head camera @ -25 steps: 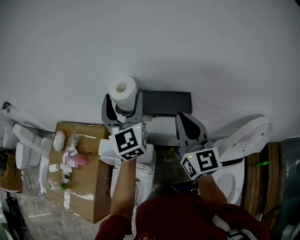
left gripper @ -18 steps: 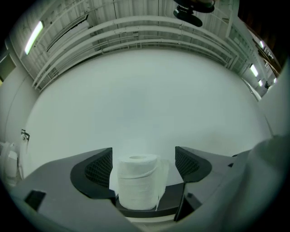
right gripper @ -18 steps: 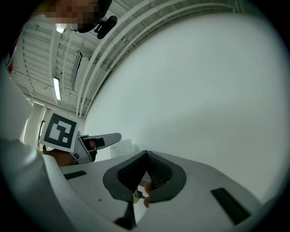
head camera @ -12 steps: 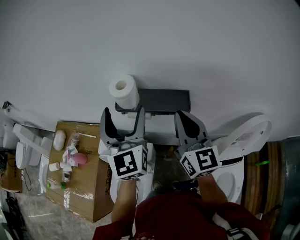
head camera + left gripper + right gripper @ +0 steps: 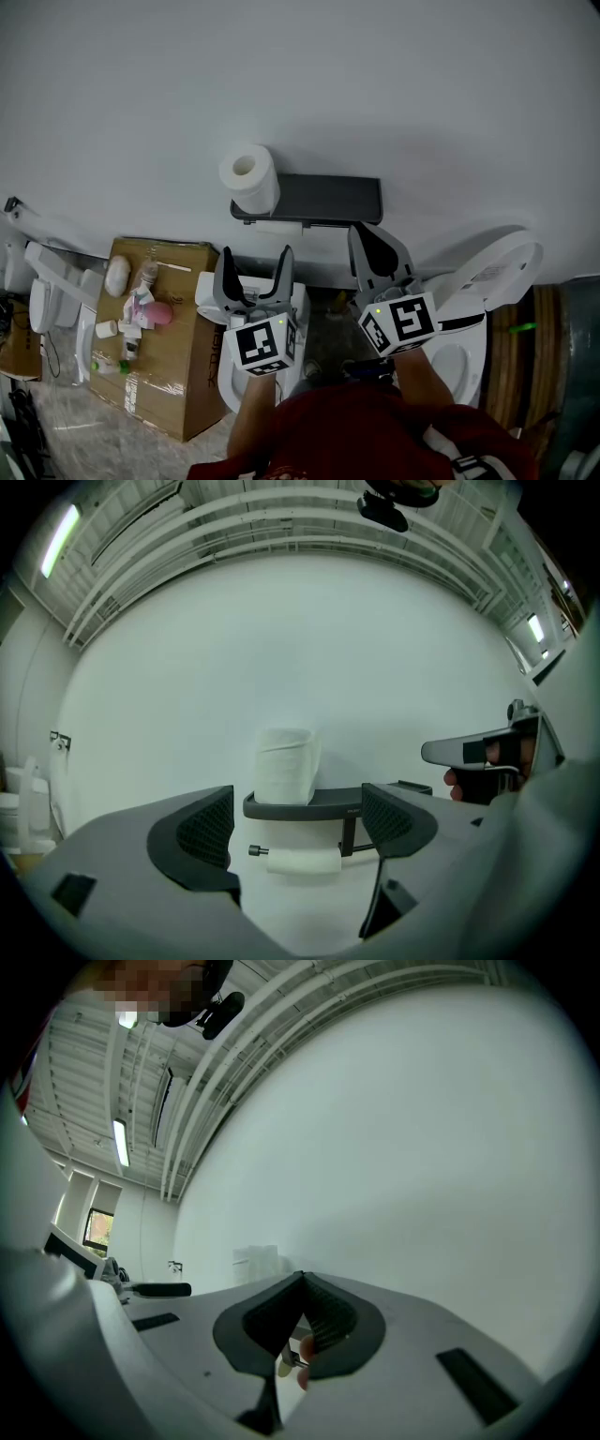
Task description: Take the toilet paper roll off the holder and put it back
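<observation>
A white toilet paper roll point(image 5: 249, 176) stands upright on the left end of the dark holder shelf point(image 5: 323, 199) on the wall. In the left gripper view the roll point(image 5: 285, 766) sits on the shelf point(image 5: 319, 803), and a thinner roll point(image 5: 302, 860) hangs on the rod beneath. My left gripper point(image 5: 256, 257) is open and empty, well short of the holder, with the roll seen between its jaws from a distance point(image 5: 298, 822). My right gripper point(image 5: 364, 234) is below the shelf's right end, its jaws shut tip to tip point(image 5: 300, 1283) with nothing seen between them.
A cardboard box point(image 5: 178, 366) with bottles and small toiletries on top stands at the lower left. A white toilet with its lid raised point(image 5: 492, 272) is at the right. A white fixture point(image 5: 211, 295) lies under my left gripper. The wall is plain white.
My left gripper has let go of the roll and drawn back toward me, jaws wide. The roll stays standing on the shelf. The right gripper has barely moved.
</observation>
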The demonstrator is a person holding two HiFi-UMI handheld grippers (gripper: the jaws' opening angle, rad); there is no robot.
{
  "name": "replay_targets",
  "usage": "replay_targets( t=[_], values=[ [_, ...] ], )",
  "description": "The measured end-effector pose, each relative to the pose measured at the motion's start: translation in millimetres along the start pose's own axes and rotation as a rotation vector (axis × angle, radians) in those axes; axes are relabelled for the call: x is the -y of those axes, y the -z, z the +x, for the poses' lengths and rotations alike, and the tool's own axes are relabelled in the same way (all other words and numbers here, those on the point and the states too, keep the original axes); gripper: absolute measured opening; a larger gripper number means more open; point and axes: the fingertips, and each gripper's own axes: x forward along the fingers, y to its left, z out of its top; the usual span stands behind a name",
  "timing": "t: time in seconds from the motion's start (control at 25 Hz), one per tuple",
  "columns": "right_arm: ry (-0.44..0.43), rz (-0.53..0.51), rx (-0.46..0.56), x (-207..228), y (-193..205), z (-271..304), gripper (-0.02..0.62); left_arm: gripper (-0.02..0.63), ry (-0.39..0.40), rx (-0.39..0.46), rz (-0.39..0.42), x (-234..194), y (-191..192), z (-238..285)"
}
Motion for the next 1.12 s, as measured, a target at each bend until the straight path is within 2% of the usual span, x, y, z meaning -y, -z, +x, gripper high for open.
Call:
replay_targets(
  t=[0.28,0.4,0.44,0.48,0.56,0.68,0.92,1.12],
  values=[
    [-0.004,0.003,0.004,-2.5,-0.6,-0.8,0.008,0.431,0.015,0.013,0.002,3.7,-9.0,1.8],
    [-0.002,0.004,0.006,-2.7,-0.3,-1.6,0.008,0.423,0.037,-0.047,0.035,9.4,-3.6,5.6],
    [-0.001,0.005,0.007,-2.7,-0.4,-1.9,0.008,0.403,0.036,-0.060,0.043,9.8,-1.7,6.5],
    [-0.001,0.005,0.007,-2.8,-0.6,-2.4,0.008,0.359,0.031,-0.061,0.046,9.3,-0.8,6.5],
    [-0.003,0.004,0.008,-3.4,-1.9,-3.8,0.008,0.186,0.019,-0.048,0.039,7.7,-2.4,4.2],
    [-0.007,0.002,0.008,-4.5,-3.0,-4.5,0.008,0.018,0.015,-0.015,0.029,7.5,-9.8,3.2],
    [-0.031,-0.032,-0.004,-10.2,-0.2,-2.2,0.008,0.015,0.044,-0.020,0.033,14.0,-13.0,2.7],
    [-0.034,-0.043,-0.012,-11.3,1.5,-0.5,0.006,0.015,0.045,0.022,0.033,14.4,-18.6,5.0]
  ],
)
